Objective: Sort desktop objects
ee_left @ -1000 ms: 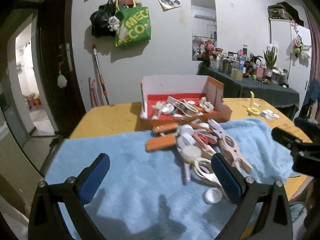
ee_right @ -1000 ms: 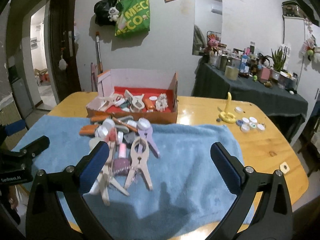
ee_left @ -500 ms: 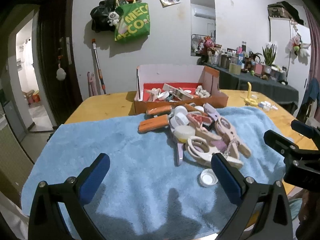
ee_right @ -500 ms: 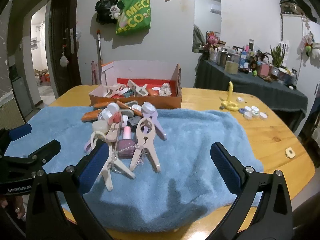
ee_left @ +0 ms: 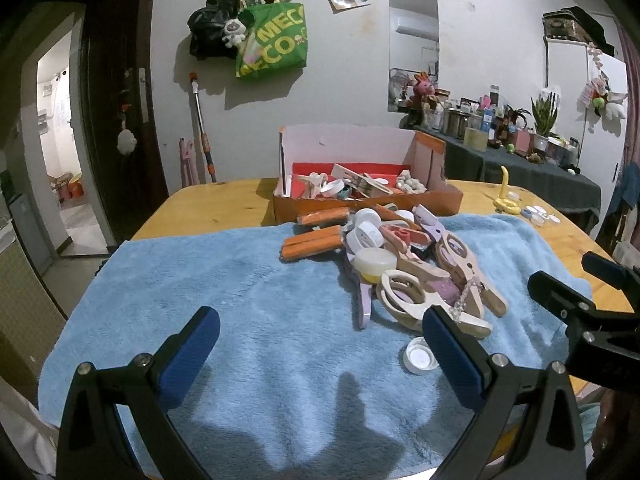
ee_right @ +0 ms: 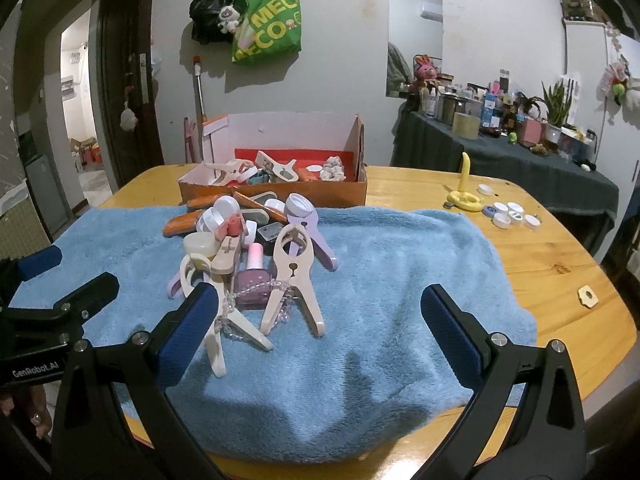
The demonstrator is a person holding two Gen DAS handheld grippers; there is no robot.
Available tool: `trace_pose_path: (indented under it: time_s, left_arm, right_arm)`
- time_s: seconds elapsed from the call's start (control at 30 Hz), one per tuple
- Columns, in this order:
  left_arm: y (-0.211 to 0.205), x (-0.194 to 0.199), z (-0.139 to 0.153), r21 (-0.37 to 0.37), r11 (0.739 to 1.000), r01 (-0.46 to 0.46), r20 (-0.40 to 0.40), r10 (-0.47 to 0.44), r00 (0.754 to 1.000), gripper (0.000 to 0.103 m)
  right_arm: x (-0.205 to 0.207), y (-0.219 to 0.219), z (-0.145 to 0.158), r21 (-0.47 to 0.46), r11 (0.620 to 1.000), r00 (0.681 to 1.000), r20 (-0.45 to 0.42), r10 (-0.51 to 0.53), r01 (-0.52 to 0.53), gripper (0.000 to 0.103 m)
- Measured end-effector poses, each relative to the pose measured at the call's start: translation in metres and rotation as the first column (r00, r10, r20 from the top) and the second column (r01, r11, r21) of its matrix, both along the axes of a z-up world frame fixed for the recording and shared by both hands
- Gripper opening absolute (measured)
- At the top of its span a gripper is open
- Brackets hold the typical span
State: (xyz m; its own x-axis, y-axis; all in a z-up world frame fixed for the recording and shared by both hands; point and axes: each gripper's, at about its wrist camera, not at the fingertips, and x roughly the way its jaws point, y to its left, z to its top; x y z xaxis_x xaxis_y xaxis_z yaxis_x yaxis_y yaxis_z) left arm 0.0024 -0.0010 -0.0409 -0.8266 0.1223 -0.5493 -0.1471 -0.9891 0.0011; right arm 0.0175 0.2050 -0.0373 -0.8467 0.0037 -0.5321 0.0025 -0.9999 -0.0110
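A heap of clamps, caps and orange sticks (ee_left: 396, 260) lies on a blue towel (ee_left: 240, 300), also in the right wrist view (ee_right: 256, 264). A beige clamp (ee_right: 294, 280) and a pink nail polish bottle (ee_right: 252, 280) sit at its front. A loose white cap (ee_left: 419, 356) lies by my left gripper's right finger. An orange cardboard box (ee_left: 366, 184) holding more clamps stands behind the heap. My left gripper (ee_left: 320, 356) is open and empty over the towel. My right gripper (ee_right: 316, 336) is open and empty, just in front of the heap.
The towel covers a wooden table (ee_right: 540, 248). A yellow ring stand (ee_right: 464, 196) and several small caps (ee_right: 508, 214) sit at its right back, a small beige piece (ee_right: 587, 296) near the right edge. A cluttered dark side table (ee_right: 520, 148) stands behind.
Both grippers have pulled back and lowered, so the heap and box look farther and more of the towel shows. Both stay open and empty.
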Motion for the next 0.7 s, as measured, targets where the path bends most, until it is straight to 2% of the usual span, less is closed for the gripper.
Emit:
trace_pose_path:
  time_s: [0.17,0.3,0.5,0.7]
  left_arm:
    - [-0.0029,0.0002,-0.0003,0.021,1.0,-0.007,0.012,0.007,1.0,0.103]
    - [-0.0012,0.0008,-0.0005,0.005,1.0,-0.008,0.007,0.008,1.0,0.103]
    - [-0.0029,-0.0017,-0.0005,0.039,0.999,-0.001,0.023,0.0,1.0,0.103]
    - [0.0021,0.002,0.0005,0.002,1.0,0.032,-0.029,-0.031,0.999,0.103]
  right_arm:
    - [0.0001,-0.0005,-0.0006,-0.001,1.0,1.0,0.001,0.004,-0.004,0.103]
    - [-0.0015,-0.0024,-0.0018,0.004,1.0,1.0,0.007,0.009,-0.009,0.103]
    - [-0.0019,-0.0033,-0.0025,0.0,1.0,1.0,0.008,0.013,-0.013,0.103]
    - [-0.002,-0.003,-0.0037,-0.008,1.0,1.0,0.013,0.016,-0.016,0.103]
